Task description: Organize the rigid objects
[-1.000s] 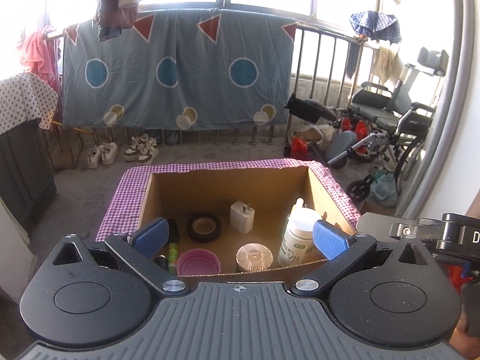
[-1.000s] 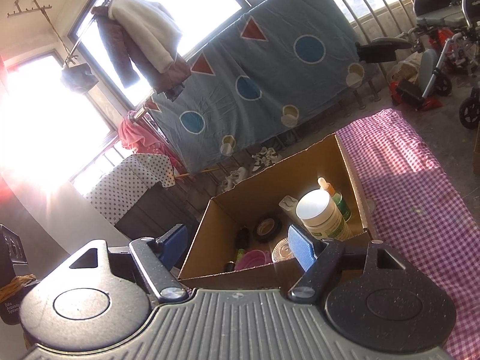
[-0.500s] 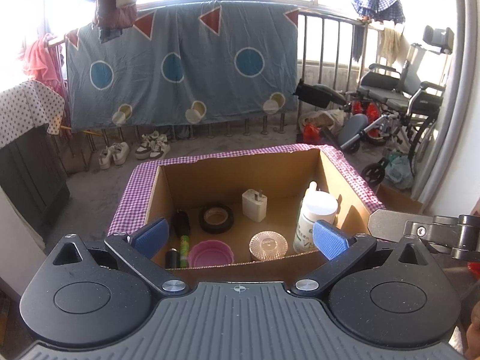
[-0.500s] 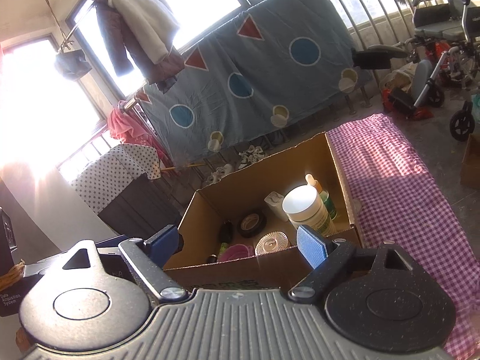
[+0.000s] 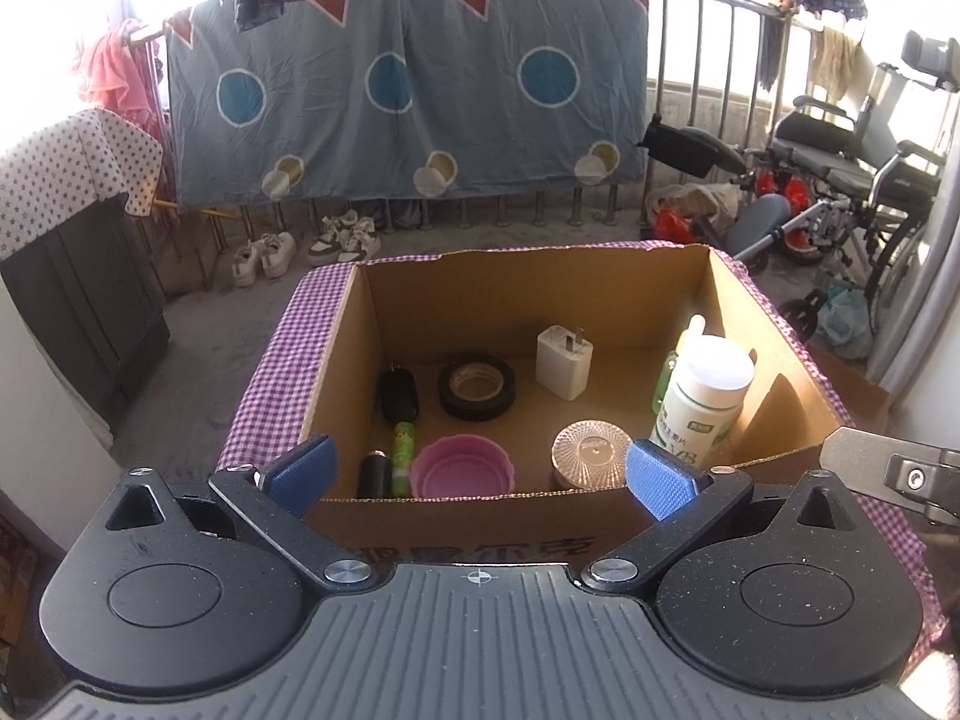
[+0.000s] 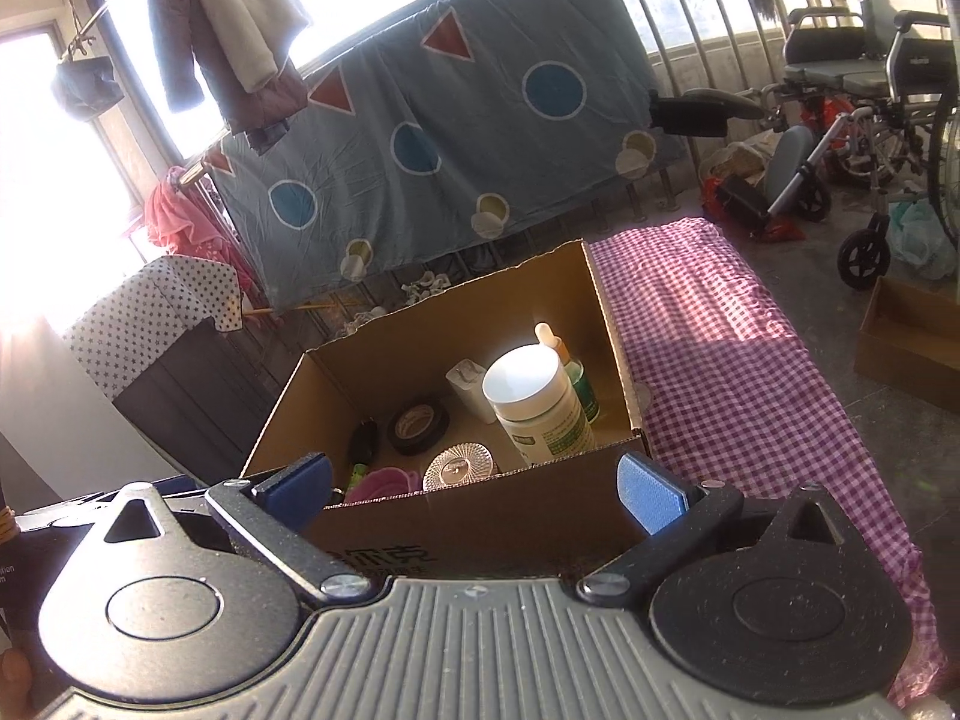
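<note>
Both tongs hovered just short of the cardboard box (image 5: 774,324), which sat on the checked cloth of the tabletop (image 6: 738,360). The left tongs (image 5: 480,474) stood released and empty; the right tongs (image 6: 474,489) were spreading wider, with nothing between their blue pads. Everything rigid already lay inside: the white pill bottle (image 5: 702,396) upright at the right wall with a dropper bottle (image 5: 675,360) tucked behind it, the charger (image 5: 564,360), tape roll (image 5: 477,387), glass lid (image 5: 591,447) and pink cup (image 5: 462,471). If another item was to be lifted, a good approach would have been to clear the near wall first, then descend steeply and avoid toppling the tall bottle.
</note>
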{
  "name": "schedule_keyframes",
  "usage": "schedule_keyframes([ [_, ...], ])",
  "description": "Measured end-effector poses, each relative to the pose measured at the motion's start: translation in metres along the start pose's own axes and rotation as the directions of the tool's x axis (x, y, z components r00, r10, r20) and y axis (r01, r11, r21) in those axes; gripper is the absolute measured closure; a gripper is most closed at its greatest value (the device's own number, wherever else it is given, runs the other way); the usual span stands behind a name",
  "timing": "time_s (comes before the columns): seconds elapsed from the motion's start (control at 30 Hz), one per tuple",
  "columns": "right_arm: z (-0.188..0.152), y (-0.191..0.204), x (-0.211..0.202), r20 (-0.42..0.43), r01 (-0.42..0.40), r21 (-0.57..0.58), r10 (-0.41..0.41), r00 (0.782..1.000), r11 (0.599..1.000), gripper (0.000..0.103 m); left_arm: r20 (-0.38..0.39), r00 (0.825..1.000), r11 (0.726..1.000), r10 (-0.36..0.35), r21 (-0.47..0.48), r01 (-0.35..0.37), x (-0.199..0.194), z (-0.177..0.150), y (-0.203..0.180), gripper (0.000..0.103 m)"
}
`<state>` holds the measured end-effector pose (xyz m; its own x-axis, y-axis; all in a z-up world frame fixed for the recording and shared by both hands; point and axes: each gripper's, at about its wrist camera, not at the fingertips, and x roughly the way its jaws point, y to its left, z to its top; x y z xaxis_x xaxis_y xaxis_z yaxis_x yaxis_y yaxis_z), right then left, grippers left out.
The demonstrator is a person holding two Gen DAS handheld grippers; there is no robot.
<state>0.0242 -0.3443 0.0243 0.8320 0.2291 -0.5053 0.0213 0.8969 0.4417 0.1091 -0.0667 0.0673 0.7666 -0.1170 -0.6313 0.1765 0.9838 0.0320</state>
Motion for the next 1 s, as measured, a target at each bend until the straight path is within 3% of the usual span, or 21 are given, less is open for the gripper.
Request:
schedule_keyframes([
  [0.43, -0.006, -0.003, 0.019, -0.027, 0.118, -0.069, -0.12, 0.992, 0.991, 0.0, -0.045, 0.998, 0.999, 0.034, -0.035, -0.035, 0.015, -0.002, 0.015, 0.0],
  [1.0, -0.008, 0.026, 0.048, -0.059, 0.141, -0.22, -0.158, 0.986, 0.965, 0.0, -0.088, 0.996, 1.0, 0.025, -0.001, -0.025, 0.023, -0.008, 0.017, 0.0],
])
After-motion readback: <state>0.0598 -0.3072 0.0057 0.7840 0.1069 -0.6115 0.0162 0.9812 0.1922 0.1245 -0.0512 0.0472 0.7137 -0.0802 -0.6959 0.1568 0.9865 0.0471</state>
